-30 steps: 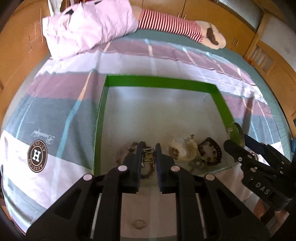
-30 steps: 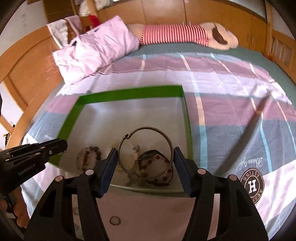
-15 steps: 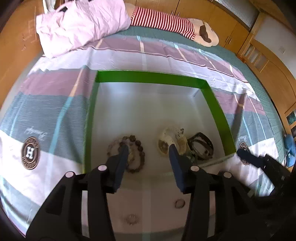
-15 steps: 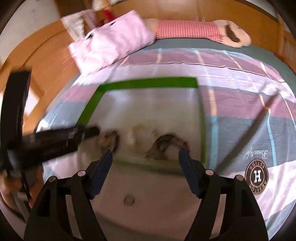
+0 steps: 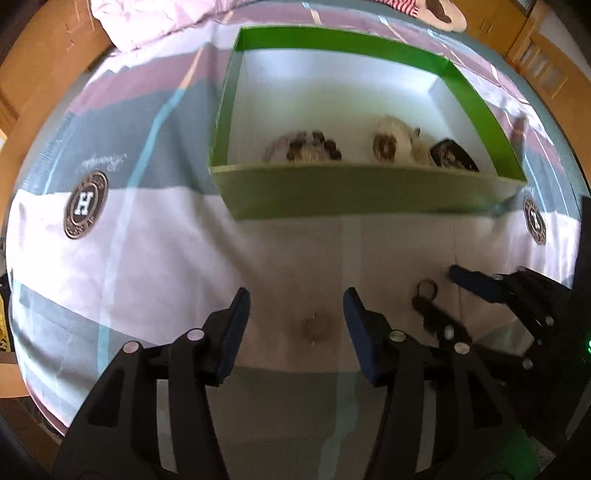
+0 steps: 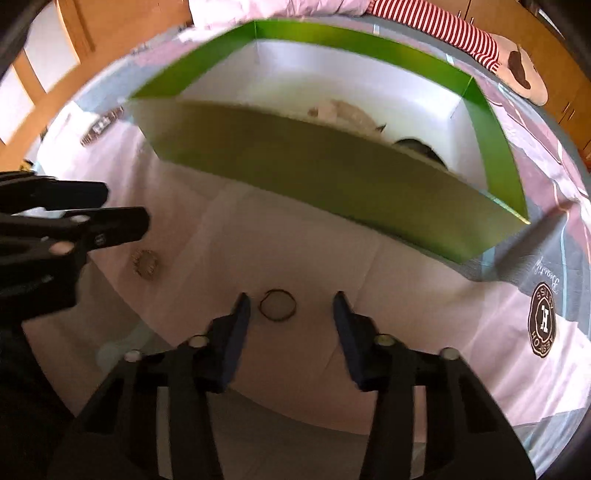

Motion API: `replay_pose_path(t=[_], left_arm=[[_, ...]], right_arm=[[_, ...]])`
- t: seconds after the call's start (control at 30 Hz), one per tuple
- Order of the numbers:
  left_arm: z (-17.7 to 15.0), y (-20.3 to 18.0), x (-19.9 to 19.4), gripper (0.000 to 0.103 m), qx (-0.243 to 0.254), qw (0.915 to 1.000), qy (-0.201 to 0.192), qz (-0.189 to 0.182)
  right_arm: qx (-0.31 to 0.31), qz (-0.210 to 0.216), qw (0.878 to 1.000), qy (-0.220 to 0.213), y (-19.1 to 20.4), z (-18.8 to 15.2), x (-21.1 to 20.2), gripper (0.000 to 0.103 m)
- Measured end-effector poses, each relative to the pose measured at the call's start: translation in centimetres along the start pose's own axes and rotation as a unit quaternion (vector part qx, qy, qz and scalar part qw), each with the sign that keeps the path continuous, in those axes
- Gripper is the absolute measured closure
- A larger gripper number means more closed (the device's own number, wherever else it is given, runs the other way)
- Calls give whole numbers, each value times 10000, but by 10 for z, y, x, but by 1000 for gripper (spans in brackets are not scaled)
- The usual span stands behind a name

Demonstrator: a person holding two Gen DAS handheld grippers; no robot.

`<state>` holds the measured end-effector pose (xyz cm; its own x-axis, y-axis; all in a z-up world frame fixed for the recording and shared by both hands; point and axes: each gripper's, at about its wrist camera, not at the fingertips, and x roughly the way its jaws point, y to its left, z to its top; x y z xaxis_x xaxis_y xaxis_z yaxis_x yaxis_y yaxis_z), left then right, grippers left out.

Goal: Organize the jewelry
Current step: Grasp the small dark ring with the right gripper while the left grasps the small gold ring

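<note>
A green box [image 5: 362, 195] with a white inside lies on the bed and holds a dark bead bracelet [image 5: 314, 147], a pale cream piece [image 5: 391, 144] and a dark bangle [image 5: 454, 158]. The box also shows in the right wrist view [image 6: 332, 173]. My left gripper [image 5: 295, 310] is open and low over the sheet, with a small studded ring [image 5: 314, 328] between its fingers. My right gripper [image 6: 291, 306] is open, with a thin dark ring [image 6: 277, 304] between its fingertips. The studded ring [image 6: 146, 263] lies to its left, by the left gripper.
The bedspread [image 5: 147, 240] is striped with round H logo badges [image 5: 85, 205]. A pink pillow [image 5: 155, 18] and a striped plush toy [image 6: 461, 33] lie at the far end. Wooden cabinets stand around the bed.
Both grippers let go of jewelry in the box, opened, and pulled back and down to the sheet in front of the box, each now around a small ring.
</note>
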<state>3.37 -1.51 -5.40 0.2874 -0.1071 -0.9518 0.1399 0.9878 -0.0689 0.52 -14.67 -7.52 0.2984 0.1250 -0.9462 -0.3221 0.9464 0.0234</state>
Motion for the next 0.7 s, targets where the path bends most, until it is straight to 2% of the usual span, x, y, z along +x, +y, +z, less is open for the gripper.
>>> replay_pose_path(t=[0.03, 0.1, 0.33, 0.47, 0.57, 0.63, 0.67, 0.7], left_arm=[[-2, 1, 2, 46, 1, 9999, 82, -151], [-6, 4, 6, 45, 8, 9994, 189, -299], [-14, -2, 24, 45, 144, 9986, 480, -167], [-15, -8, 33, 58, 193, 9984, 526, -26], [-15, -13, 34, 60, 282, 9985, 458, 36], [-15, -16, 34, 65, 301, 9986, 423, 74], [-15, -17, 34, 70, 320, 9987, 383, 102], [-15, -18, 33, 80, 334, 9988, 338, 119]], right_arm=[[4, 1, 10000, -10, 0, 1, 0, 71], [0, 35, 10000, 22, -1, 3, -1, 81], [246, 46, 9997, 44, -14, 4, -3, 81], [349, 68, 9993, 69, -21, 5, -4, 81], [326, 50, 9994, 56, -21, 5, -6, 82], [316, 38, 9995, 41, -21, 5, -6, 82], [310, 18, 9995, 24, -22, 5, -7, 82], [307, 6, 9995, 14, -21, 4, -7, 82]])
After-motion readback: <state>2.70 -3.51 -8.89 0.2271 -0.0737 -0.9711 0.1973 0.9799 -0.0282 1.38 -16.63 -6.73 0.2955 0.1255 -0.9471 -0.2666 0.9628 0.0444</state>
